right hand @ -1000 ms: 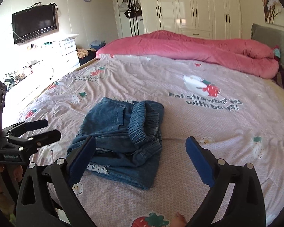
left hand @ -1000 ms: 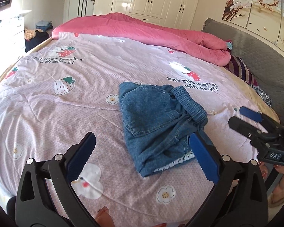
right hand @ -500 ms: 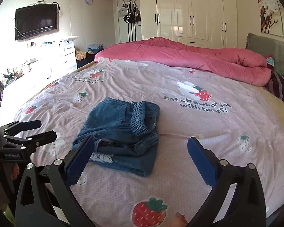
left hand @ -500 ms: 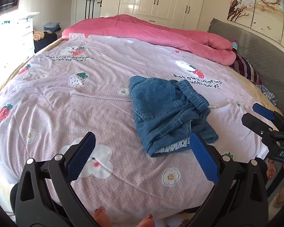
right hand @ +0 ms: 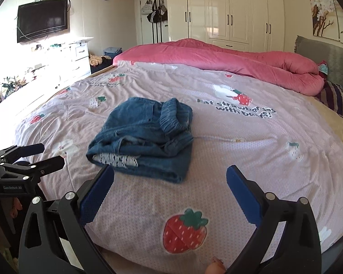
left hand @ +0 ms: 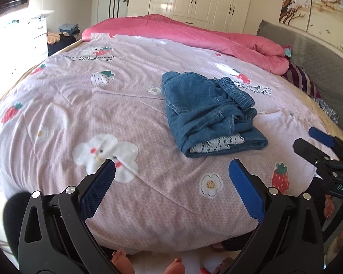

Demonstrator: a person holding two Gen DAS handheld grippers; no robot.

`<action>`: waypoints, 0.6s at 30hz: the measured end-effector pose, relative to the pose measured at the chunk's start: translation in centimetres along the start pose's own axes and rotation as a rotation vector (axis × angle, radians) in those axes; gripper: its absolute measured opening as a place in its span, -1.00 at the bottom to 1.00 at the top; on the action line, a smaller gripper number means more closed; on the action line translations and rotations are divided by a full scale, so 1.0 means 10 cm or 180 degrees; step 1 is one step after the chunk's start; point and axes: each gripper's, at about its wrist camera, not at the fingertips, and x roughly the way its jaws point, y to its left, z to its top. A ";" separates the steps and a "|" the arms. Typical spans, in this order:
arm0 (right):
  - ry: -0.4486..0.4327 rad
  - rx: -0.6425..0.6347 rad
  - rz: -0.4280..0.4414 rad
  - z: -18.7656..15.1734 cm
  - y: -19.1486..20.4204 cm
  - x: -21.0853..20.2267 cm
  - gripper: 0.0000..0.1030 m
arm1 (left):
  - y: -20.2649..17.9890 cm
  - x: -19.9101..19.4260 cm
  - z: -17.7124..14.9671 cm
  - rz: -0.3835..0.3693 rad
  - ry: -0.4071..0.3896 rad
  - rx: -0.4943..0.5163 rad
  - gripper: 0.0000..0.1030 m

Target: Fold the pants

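Note:
Blue denim pants [left hand: 205, 111] lie folded in a compact bundle on the pink strawberry-print bed cover [left hand: 103, 118], elastic waistband on top and white lace trim showing at the near edge. They also show in the right wrist view [right hand: 146, 139]. My left gripper [left hand: 171, 182] is open and empty, held back over the bed's near edge, apart from the pants. My right gripper [right hand: 170, 187] is open and empty, also short of the pants. It shows at the right edge of the left wrist view [left hand: 317, 146]. The left gripper shows at the left of the right wrist view [right hand: 34, 157].
A rolled pink duvet [right hand: 228, 61] lies across the far side of the bed. A grey headboard [left hand: 320, 61] and striped pillow [right hand: 338, 100] are at the right. White drawers [right hand: 64, 68] stand left, wardrobes [right hand: 228, 11] behind. The bed's near edge drops to the floor.
Both grippers have pulled back from the folded pants toward the bed's near edge, staying open and empty. The pants have not moved.

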 end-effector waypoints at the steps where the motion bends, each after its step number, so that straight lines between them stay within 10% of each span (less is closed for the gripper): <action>1: -0.0005 0.0018 0.0001 -0.03 0.00 0.00 0.91 | 0.00 0.00 -0.04 -0.0001 -0.0021 -0.0028 0.82; 18: 0.0056 0.0118 -0.0170 -0.28 -0.10 0.09 0.91 | -0.06 0.14 -0.24 -0.0013 0.0155 0.0031 0.82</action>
